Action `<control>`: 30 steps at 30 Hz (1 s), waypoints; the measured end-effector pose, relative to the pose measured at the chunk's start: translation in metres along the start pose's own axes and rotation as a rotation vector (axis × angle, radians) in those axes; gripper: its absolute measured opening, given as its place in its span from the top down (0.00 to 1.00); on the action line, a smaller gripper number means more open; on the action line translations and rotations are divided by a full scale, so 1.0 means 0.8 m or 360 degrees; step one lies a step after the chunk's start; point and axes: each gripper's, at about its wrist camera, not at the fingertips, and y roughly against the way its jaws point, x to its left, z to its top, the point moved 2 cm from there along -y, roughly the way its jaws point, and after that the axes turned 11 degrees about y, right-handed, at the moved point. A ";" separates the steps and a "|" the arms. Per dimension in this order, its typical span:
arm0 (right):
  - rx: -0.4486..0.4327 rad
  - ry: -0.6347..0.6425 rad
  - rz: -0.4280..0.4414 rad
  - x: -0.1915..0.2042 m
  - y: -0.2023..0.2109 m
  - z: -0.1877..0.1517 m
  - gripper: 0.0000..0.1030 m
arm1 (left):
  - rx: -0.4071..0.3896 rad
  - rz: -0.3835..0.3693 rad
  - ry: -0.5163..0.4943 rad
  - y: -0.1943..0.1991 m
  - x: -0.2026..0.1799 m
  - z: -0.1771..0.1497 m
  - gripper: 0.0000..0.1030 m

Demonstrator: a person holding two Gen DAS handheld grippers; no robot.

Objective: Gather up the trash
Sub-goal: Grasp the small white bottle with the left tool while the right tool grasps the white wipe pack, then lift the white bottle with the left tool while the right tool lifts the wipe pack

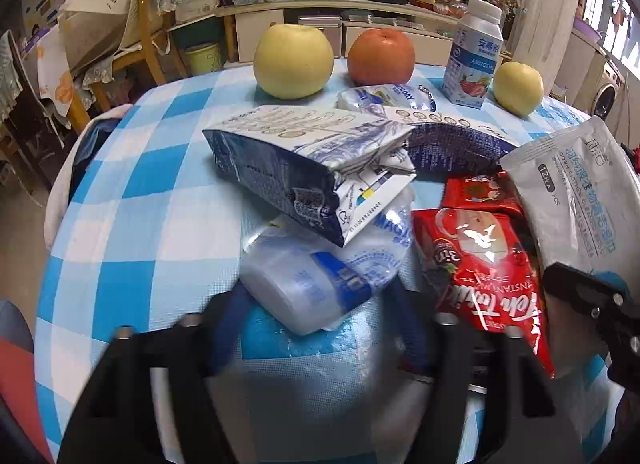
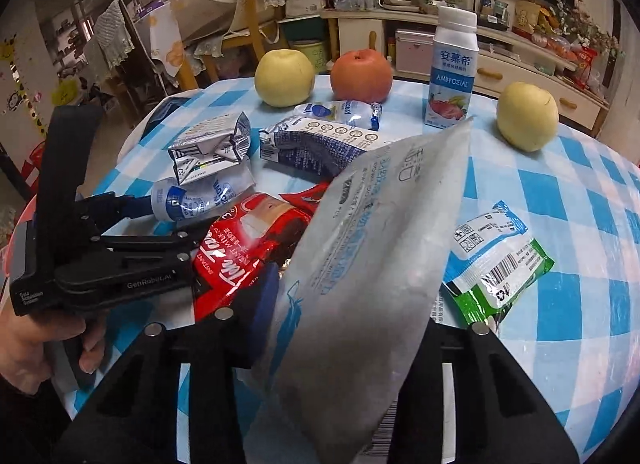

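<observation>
Trash lies heaped on the checked blue-and-white tabletop (image 1: 132, 199). In the left wrist view, the left gripper (image 1: 320, 304) has its jaws pinching a crumpled clear wrapper with blue print (image 1: 316, 288), which bulges up between the two blue pads. Resting on the far end of that wrapper is a flattened blue-and-white carton (image 1: 316, 167), with a second crushed carton (image 1: 448, 143) behind it. To the right lies a red instant-drink sachet (image 1: 488, 268), and beside it a white wipes pack (image 1: 576, 187) stands tilted, with the right gripper's black frame at its lower edge. Along the far edge stand a yellow apple (image 1: 294, 61), an orange-red apple (image 1: 380, 55), a yoghurt bottle (image 1: 474, 59) and a smaller yellow apple (image 1: 518, 87).

In the right wrist view, the right gripper (image 2: 344, 328) has its jaws clamped on the white wipes pack (image 2: 372, 248), which rears up and fills the middle of the picture. A green-and-white wrapper (image 2: 498, 264) lies flat to its right, the red sachet (image 2: 248, 240) to its left. The left gripper (image 2: 160, 205) reaches in from the left, held by a hand (image 2: 36, 348), its tips on the clear wrapper (image 2: 192, 199).
</observation>
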 end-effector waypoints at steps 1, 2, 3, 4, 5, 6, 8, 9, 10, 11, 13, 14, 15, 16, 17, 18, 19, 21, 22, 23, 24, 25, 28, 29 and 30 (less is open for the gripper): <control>-0.0002 -0.0006 0.0005 -0.001 0.001 0.000 0.65 | -0.0001 -0.0007 0.0012 0.001 0.001 0.000 0.56; -0.0006 -0.0009 0.0006 -0.001 0.001 0.000 0.66 | -0.0003 -0.0015 0.0024 0.002 0.002 0.001 0.63; -0.0010 -0.0009 0.0012 -0.001 0.002 0.000 0.67 | -0.0003 -0.0026 0.0027 0.003 0.002 0.001 0.67; -0.0012 -0.0008 0.0019 -0.001 0.002 0.000 0.68 | -0.0006 -0.0037 0.0021 0.004 0.001 0.000 0.73; -0.0016 -0.0011 0.0024 0.001 0.003 -0.001 0.69 | -0.0010 -0.0038 0.0012 0.005 0.000 0.000 0.75; -0.0015 -0.0014 0.0031 0.000 0.003 -0.001 0.69 | -0.0012 -0.0041 0.0005 0.007 -0.001 -0.001 0.76; -0.0018 -0.0014 0.0035 0.001 0.004 -0.001 0.69 | -0.0025 -0.0072 0.0013 0.012 -0.004 -0.001 0.76; -0.0020 -0.0015 0.0039 0.001 0.005 -0.001 0.70 | -0.0031 -0.0084 0.0012 0.014 -0.004 -0.002 0.77; -0.0021 -0.0017 0.0042 0.000 0.005 -0.001 0.70 | -0.0030 -0.0093 0.0006 0.015 -0.006 -0.003 0.80; -0.0023 -0.0018 0.0044 0.000 0.004 -0.001 0.71 | -0.0019 -0.0104 0.0004 0.014 -0.006 -0.003 0.82; -0.0029 -0.0021 0.0055 0.000 0.005 -0.001 0.72 | 0.0004 -0.0133 0.0015 0.012 -0.007 -0.005 0.90; -0.0032 -0.0023 0.0060 0.000 0.006 -0.001 0.73 | 0.0012 -0.0150 0.0016 0.013 -0.007 -0.006 0.91; -0.0036 -0.0024 0.0064 0.000 0.007 -0.002 0.73 | 0.0011 -0.0168 0.0014 0.015 -0.008 -0.008 0.92; -0.0041 -0.0025 0.0066 0.000 0.008 -0.002 0.74 | 0.0001 -0.0180 0.0012 0.020 -0.010 -0.009 0.92; -0.0045 -0.0026 0.0069 0.000 0.009 -0.002 0.75 | -0.0010 -0.0194 0.0010 0.026 -0.011 -0.011 0.92; -0.0050 -0.0027 0.0073 -0.001 0.011 -0.001 0.76 | -0.0017 -0.0206 0.0010 0.030 -0.011 -0.012 0.92; -0.0055 -0.0029 0.0077 0.000 0.012 -0.001 0.77 | -0.0026 -0.0227 0.0012 0.036 -0.011 -0.013 0.92; -0.0064 -0.0027 0.0088 0.001 0.013 -0.001 0.81 | -0.0029 -0.0242 0.0013 0.042 -0.011 -0.017 0.94; -0.0067 -0.0026 0.0104 0.002 0.013 -0.001 0.82 | -0.0030 -0.0248 0.0008 0.045 -0.011 -0.020 0.95; -0.0068 -0.0023 0.0109 0.002 0.014 -0.001 0.83 | -0.0027 -0.0250 0.0002 0.047 -0.011 -0.023 0.96; -0.0068 -0.0020 0.0111 0.003 0.015 -0.002 0.84 | -0.0023 -0.0249 -0.0002 0.048 -0.011 -0.025 0.96; -0.0069 -0.0019 0.0116 0.004 0.015 -0.001 0.84 | -0.0018 -0.0244 -0.0003 0.049 -0.010 -0.027 0.97; -0.0075 -0.0034 0.0142 0.003 0.017 -0.001 0.86 | -0.0012 -0.0243 0.0013 0.051 -0.005 -0.032 0.97; -0.0078 -0.0044 0.0151 0.002 0.017 -0.001 0.87 | -0.0024 -0.0239 0.0018 0.053 -0.004 -0.031 0.97; -0.0080 -0.0053 0.0161 0.000 0.018 -0.001 0.87 | -0.0043 -0.0230 0.0018 0.054 -0.003 -0.030 0.97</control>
